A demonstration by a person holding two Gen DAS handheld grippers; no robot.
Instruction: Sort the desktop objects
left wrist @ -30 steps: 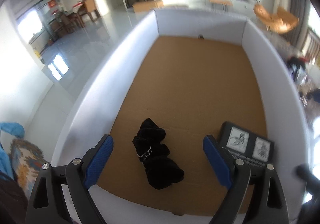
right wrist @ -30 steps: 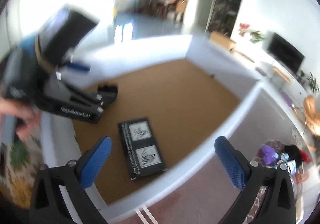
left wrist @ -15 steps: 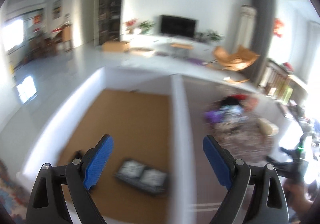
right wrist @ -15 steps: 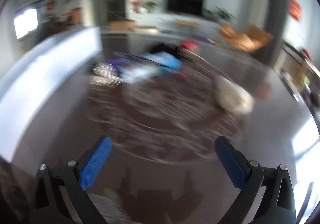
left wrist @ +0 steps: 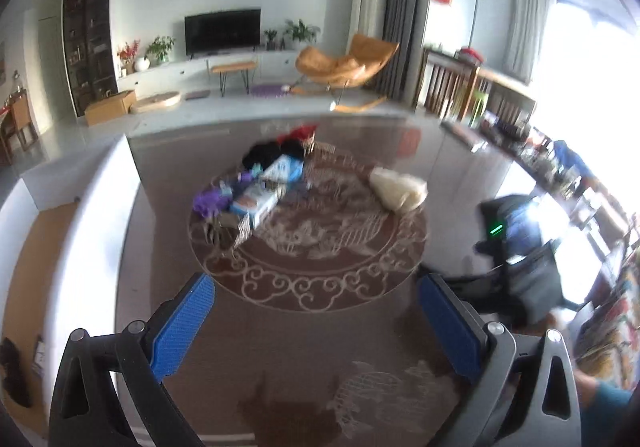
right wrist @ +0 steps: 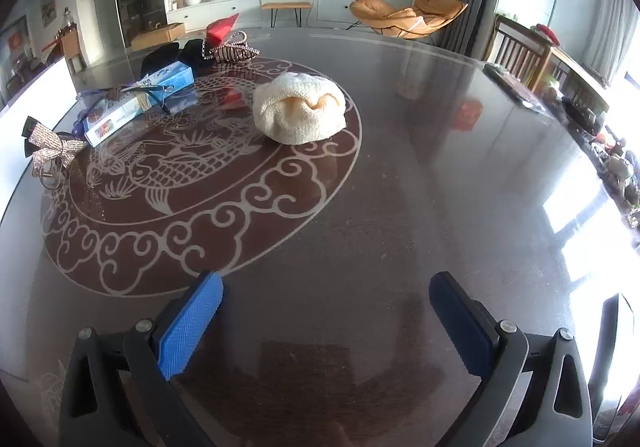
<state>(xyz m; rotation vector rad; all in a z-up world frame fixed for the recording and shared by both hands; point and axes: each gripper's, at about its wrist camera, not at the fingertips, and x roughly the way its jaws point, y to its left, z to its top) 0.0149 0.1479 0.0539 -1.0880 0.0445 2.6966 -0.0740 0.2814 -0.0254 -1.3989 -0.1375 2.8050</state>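
My left gripper (left wrist: 314, 287) hangs over the dark glass table (left wrist: 340, 347), its jaws opening with nothing between them. My right gripper (right wrist: 326, 281) is open and empty, low over the table (right wrist: 420, 207). Ahead of it lies a cream knitted hat (right wrist: 300, 107), which also shows in the left wrist view (left wrist: 398, 189). Further left is a pile: blue and white boxes (right wrist: 136, 103), glasses (right wrist: 148, 91), a glittery bow (right wrist: 52, 145), black cloth (right wrist: 176, 55), a beaded basket (right wrist: 234, 53) and a red object (right wrist: 220, 31). The white-walled box (left wrist: 88, 227) stands at the left.
The right gripper's black housing (left wrist: 520, 275) shows blurred at the right of the left wrist view. A black cloth (left wrist: 14, 371) lies in the box's near corner. Small items line the table's right edge (right wrist: 616, 163). A living room with a television and an orange chair lies beyond.
Both views have swung right, from the white-walled box to the glass table and its pile. The right gripper has sunk closer to the table top. The left jaws stand slightly wider.
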